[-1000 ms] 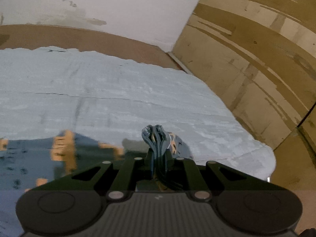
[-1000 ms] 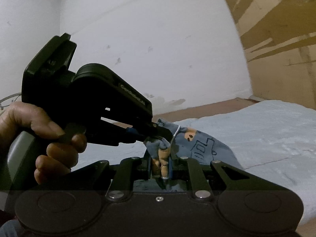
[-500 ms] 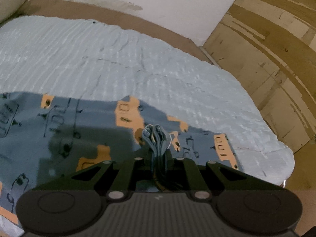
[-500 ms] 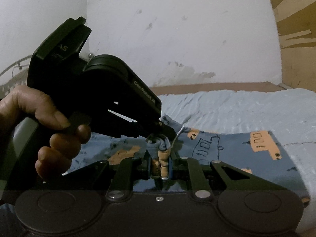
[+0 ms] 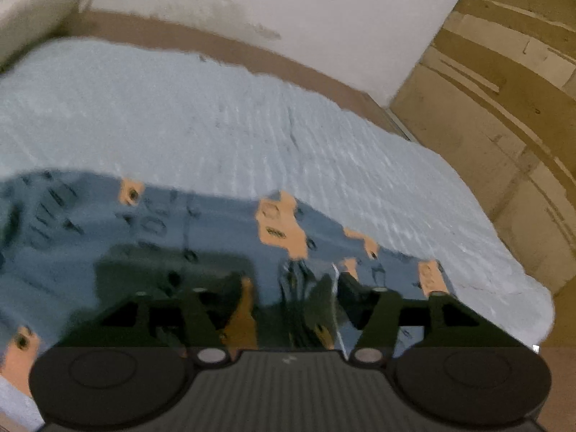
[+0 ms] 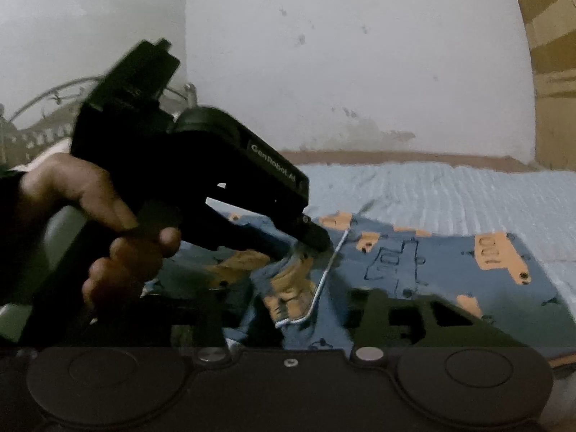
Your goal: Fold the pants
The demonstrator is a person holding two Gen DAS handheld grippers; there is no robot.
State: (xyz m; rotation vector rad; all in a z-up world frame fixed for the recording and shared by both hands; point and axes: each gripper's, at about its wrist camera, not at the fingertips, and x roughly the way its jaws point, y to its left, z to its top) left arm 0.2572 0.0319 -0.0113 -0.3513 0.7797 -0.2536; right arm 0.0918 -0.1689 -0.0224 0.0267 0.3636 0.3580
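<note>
Blue pants [image 5: 144,223] with orange patches and drawn vehicles lie spread on a light blue bedspread [image 5: 216,115]. My left gripper [image 5: 291,288] is low over them and its jaws are opening; a loose bunch of the fabric stands between the fingers, and the pads are off it. In the right wrist view my right gripper [image 6: 288,306] is opening too, with a fabric fold and a white drawstring [image 6: 324,277] lying free between its fingers. The left gripper [image 6: 316,241], held by a hand [image 6: 118,237], has its tip just beyond that fold on the pants [image 6: 414,262].
A white wall [image 5: 288,7] and a brown board [image 5: 180,32] run behind the bed. Cardboard-like panels [image 5: 504,108] stand to the right, past the bedspread's rounded corner. A pale roll [image 5: 36,7] lies at the top left. Metal railing [image 6: 36,108] shows behind the hand.
Both grippers were shut on bunched pants fabric; their jaws now stand apart and the fabric has dropped loose. The left gripper came down over the bed, and the pants now lie spread out.
</note>
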